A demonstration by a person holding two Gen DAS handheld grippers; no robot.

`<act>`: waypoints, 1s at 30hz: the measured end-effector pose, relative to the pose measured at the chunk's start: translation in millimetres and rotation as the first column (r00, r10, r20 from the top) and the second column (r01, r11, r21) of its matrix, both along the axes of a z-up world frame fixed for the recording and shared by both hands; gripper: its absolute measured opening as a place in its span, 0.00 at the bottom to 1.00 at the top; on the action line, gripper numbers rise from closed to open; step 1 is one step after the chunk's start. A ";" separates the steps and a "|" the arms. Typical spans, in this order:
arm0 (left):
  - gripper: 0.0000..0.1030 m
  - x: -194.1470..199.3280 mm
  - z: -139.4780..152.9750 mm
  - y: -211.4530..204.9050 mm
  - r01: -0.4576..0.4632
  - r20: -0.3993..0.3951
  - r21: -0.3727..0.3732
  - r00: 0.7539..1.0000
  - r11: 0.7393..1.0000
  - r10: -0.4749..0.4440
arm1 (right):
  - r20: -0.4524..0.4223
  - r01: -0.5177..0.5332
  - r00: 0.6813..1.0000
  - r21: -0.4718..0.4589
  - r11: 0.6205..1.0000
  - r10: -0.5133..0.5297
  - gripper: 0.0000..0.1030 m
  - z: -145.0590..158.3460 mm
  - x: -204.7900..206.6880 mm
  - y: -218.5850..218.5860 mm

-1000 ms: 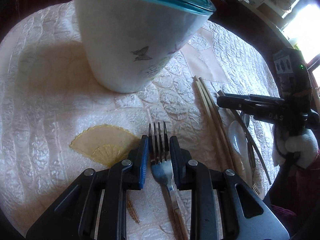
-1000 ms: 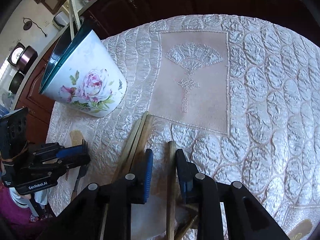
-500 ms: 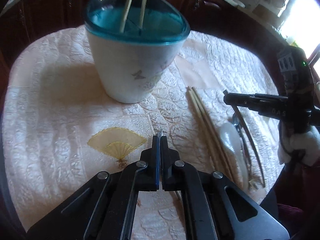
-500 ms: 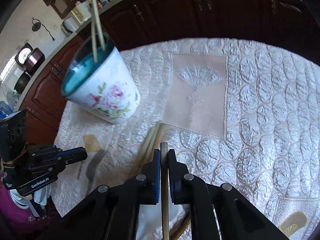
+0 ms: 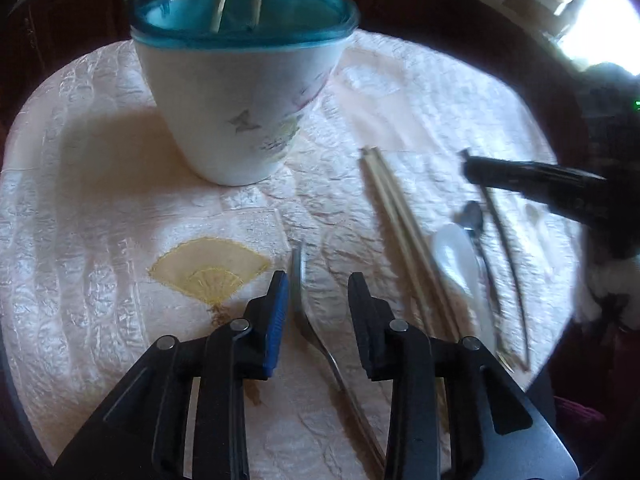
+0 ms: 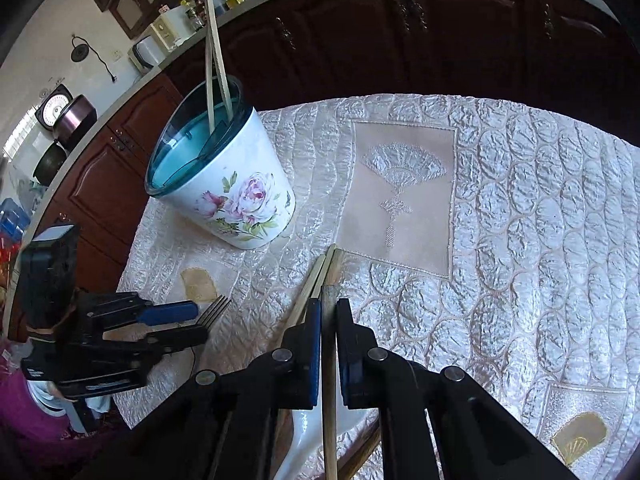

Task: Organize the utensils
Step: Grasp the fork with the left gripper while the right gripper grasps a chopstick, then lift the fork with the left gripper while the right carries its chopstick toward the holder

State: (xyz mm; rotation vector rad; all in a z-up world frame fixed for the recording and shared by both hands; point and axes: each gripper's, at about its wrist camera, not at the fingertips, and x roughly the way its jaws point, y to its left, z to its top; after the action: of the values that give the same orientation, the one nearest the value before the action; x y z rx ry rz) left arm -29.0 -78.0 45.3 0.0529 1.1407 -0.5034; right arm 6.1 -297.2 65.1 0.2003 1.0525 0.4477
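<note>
Left wrist view: left gripper (image 5: 318,296) spread apart, fork (image 5: 298,280) lying between its fingers, beside the left one; holder (image 5: 244,92) ahead. Right wrist view: right gripper (image 6: 329,320) clamped on a chopstick (image 6: 329,360); holder (image 6: 232,184) ahead-left.

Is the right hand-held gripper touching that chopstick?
Touching. The right wrist view shows the right hand-held gripper shut on the chopstick, both pads pressed against its sides.
</note>
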 end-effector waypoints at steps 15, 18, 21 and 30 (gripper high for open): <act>0.01 -22.9 65.8 44.3 -0.061 0.117 -0.105 0.990 0.993 0.073 | 0.148 -0.055 0.988 0.129 0.990 0.036 0.07 70.0 -14.7 8.2; 0.01 -30.1 96.9 56.9 -0.074 0.174 -0.147 0.980 0.986 0.099 | 0.204 -0.085 0.977 0.135 0.987 0.056 0.06 90.2 -17.0 17.0; 0.01 -30.2 126.0 75.0 -0.086 0.220 -0.180 0.968 0.980 0.125 | 0.236 -0.098 0.970 0.138 0.986 0.063 0.07 103.6 -17.1 25.2; 0.01 -18.7 193.6 105.6 -0.134 0.335 -0.252 0.917 0.958 0.216 | 0.325 -0.128 0.944 0.186 0.974 0.062 0.06 159.1 -7.9 30.4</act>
State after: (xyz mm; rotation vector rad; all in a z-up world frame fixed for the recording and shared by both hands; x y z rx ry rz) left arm -47.7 27.7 238.9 -0.1490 0.7152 -0.4369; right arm -1.8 -266.8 224.2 0.2519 0.7002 0.6546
